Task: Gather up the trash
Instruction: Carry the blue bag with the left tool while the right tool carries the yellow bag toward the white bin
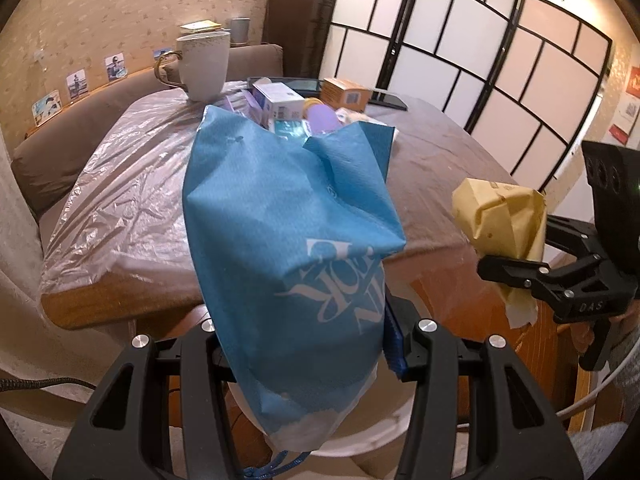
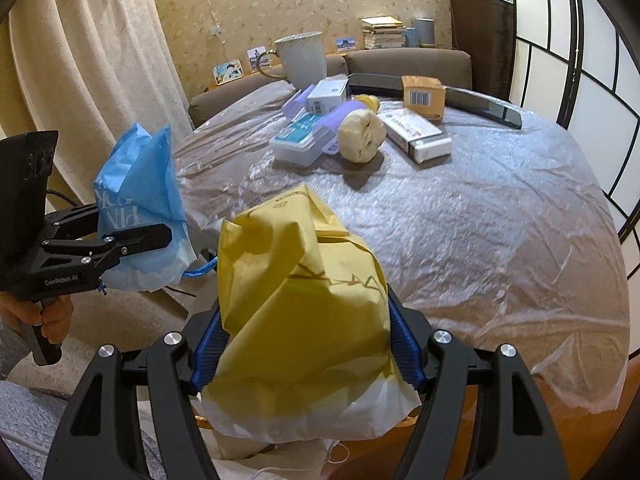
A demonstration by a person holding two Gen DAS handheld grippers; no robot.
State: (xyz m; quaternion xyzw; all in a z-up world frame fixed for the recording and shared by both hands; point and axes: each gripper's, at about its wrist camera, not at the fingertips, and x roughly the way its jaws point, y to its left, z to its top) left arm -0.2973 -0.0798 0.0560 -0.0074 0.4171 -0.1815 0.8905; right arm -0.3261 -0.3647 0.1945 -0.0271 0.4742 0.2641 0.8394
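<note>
Wooden worktop (image 2: 568, 440) draped in clear plastic sheet (image 2: 480, 216). Clustered at the far side: white mug (image 2: 302, 60), white box (image 2: 327, 95), purple packet (image 2: 340, 118), crumpled cream wad (image 2: 361, 137), brown carton (image 2: 423, 97), long white-and-grey box (image 2: 416, 135), dark flat bar (image 2: 486, 106).

Warm indoor light, glare on plastic sheet (image 2: 460, 216), strong fisheye edge distortion.

We see a plastic-covered tabletop (image 2: 480, 216); a large white mug (image 2: 302, 58) stands at its far edge; behind it a brown sofa (image 2: 408, 65), stacked books (image 2: 382, 32), a dark cabinet (image 2: 482, 36) and a paneled folding screen (image 1: 460, 52).
</note>
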